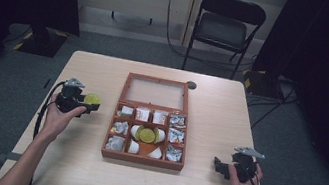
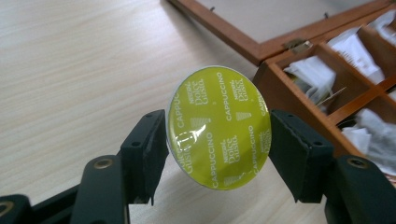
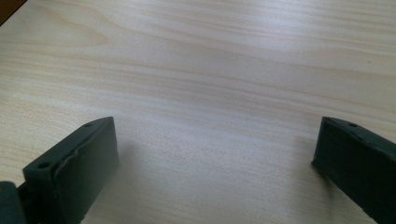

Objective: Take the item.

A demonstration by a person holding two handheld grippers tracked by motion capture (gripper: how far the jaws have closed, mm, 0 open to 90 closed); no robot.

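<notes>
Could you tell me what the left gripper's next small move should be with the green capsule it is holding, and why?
Probably carry it right, toward the wooden box. The left gripper is shut on the green capsule, held clear of the table just left of the box, whose middle compartment already holds another green capsule. The right gripper rests open over bare table.
</notes>
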